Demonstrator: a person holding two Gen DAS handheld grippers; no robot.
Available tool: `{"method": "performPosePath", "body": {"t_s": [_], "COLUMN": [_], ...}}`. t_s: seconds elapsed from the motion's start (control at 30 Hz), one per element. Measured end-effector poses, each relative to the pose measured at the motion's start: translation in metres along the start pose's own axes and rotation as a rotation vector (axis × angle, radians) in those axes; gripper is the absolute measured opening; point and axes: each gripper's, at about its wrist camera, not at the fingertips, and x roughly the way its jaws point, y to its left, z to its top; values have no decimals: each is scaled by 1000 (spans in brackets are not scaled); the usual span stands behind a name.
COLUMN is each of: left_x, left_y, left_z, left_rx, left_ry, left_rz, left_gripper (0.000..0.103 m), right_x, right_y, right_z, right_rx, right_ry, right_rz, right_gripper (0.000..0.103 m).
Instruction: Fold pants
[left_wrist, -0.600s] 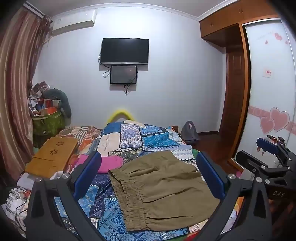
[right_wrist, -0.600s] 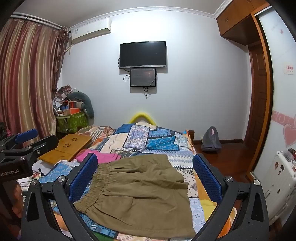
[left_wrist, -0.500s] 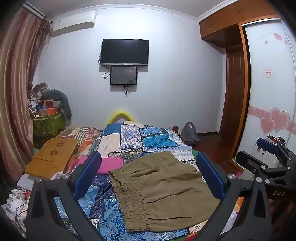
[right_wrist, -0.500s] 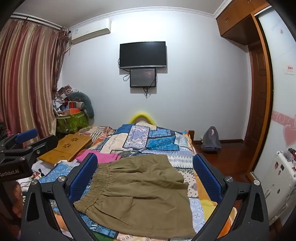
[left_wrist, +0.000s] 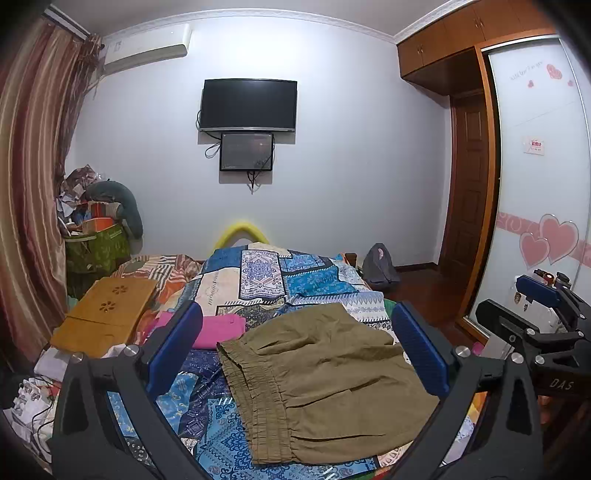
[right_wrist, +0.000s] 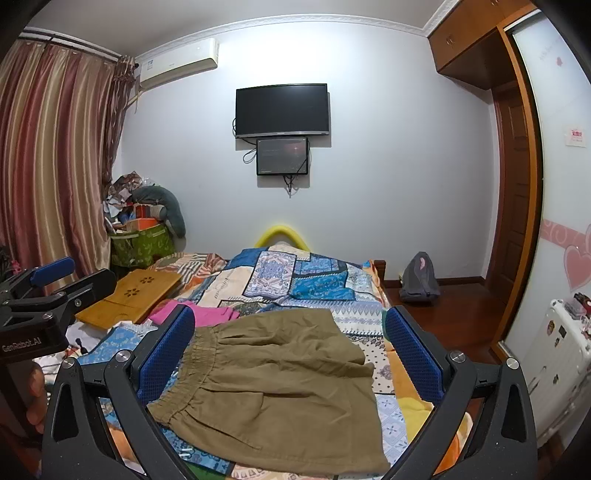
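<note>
On the near end of a bed covered by a patchwork quilt (left_wrist: 258, 273), a pair of olive-brown pants (left_wrist: 325, 376) lies spread fairly flat, with the gathered elastic waistband (right_wrist: 188, 373) toward the left and the short legs running off to the right. Both tools hover above and short of the cloth, touching nothing: the left gripper (left_wrist: 295, 354) has its blue pads spread wide with only the garment showing between them, and the right gripper (right_wrist: 288, 354) is likewise released, its jaws gaping and empty. Each tool also shows at the edge of the other's view. Judging by the soft creases and the way the hem drapes, the fabric looks light, limp and thin, so it should bend wherever it is lifted and will sag or bunch if held at a single point. It does not look slippery, and nothing about it is fragile. The thick, ruched waistband seems the surest place to pinch, since it gives the pads some bulk; the other sensible hold is the leg hem at the far right edge, taken at the corners so the layers stay together. A pink cloth (left_wrist: 218, 328) lies just beyond the waistband, and a wooden lap tray (right_wrist: 133, 299) sits farther left, well apart from the pants.
</note>
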Motion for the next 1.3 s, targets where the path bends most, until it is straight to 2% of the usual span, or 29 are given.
{"method": "performPosePath", "body": {"t_s": [1.3], "left_x": [-2], "left_y": [-2], "left_z": [5], "left_rx": [6], "left_ry": [-7], "left_rz": [-11], "left_gripper": [103], "right_x": [-2], "right_y": [-2], "right_z": [1], "right_rx": [10], "right_ry": [-4], "right_rz": [5], "right_gripper": [103]}}
